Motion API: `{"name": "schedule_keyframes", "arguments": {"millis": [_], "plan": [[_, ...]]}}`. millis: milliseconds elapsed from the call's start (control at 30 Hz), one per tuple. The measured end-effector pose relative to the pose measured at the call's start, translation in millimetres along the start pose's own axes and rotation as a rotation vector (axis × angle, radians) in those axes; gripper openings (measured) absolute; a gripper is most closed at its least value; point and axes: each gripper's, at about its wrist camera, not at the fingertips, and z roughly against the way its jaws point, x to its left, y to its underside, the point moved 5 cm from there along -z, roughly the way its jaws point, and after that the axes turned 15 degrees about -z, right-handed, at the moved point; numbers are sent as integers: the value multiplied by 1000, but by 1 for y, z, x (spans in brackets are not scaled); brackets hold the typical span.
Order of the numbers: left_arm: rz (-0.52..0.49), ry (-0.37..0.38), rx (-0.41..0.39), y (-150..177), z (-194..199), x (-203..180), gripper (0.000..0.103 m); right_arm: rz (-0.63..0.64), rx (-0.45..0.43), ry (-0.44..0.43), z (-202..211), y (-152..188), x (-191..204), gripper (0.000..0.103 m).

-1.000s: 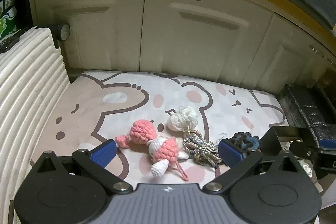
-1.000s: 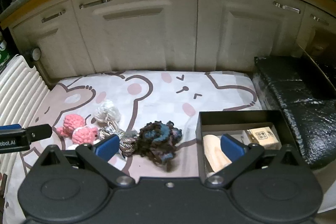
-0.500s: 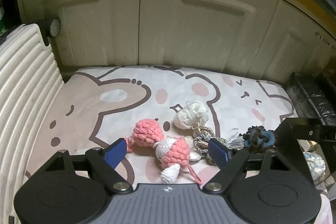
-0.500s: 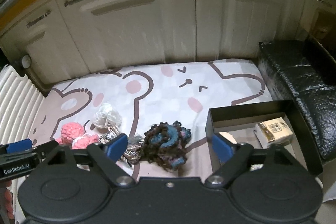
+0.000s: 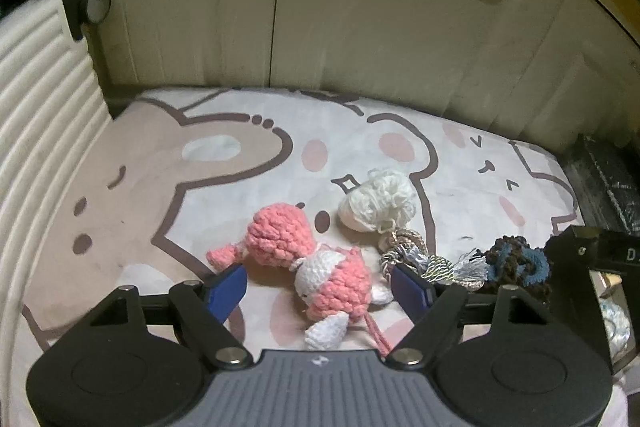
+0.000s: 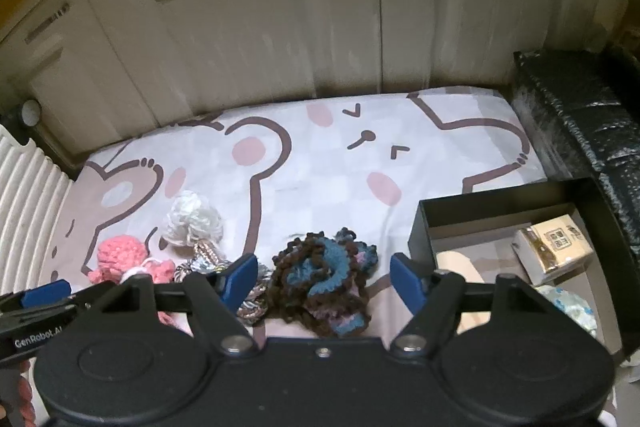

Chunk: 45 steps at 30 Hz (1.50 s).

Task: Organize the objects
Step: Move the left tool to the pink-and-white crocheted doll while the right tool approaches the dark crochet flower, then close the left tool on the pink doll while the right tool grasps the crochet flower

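Both grippers gape empty: left gripper (image 5: 318, 285) straddles the pink crochet doll (image 5: 308, 267), whose neighbouring tassel cord (image 5: 424, 259) might snag and drag along

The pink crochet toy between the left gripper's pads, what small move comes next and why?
Probably close the left gripper on the pink crochet toy: its open blue pads already flank the toy on the mat, nothing held yet.

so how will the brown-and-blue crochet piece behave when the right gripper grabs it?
The brown-and-blue crochet piece looks like ruffled yarn, so probably soft and floppy, squashing between the open right gripper. Likely light. It touches the braided cord, which might snag and drag along.
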Motion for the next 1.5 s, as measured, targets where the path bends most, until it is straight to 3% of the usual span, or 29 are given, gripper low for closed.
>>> {"name": "schedule_keyframes", "arguments": {"millis": [133, 367, 733, 833, 933, 1100, 1167, 1267, 1500], "plan": [[36, 8, 14, -1, -9, -1, 79, -34, 23, -1, -12, -2, -1, 73], [11, 1, 45, -3, -25, -11, 79, 31, 45, 28, -33, 1, 2, 72], [64, -23, 101, 2, -49, -5, 78, 57, 80, 36, -55, 4, 2, 72], [64, -15, 109, 3, -53, -6, 74, 46, 114, 16, -61, 7, 2, 72], [68, -3, 115, 4, -55, -7, 64, 36, 138, 2, -65, 10, 2, 72], [108, 12, 124, 5, -57, -6, 54, 58, 157, -9, -67, 14, 3, 60], [103, 11, 126, 5, -56, -7, 53, 88, 148, -6, -65, 14, 4, 44], [103, 3, 121, 3, -51, -5, 53, 72, 143, -12, -59, 11, 1, 30], [136, 11, 59, -6, -25, -3, 52, 93, 117, -27, -40, 9, 6, 25]]}}
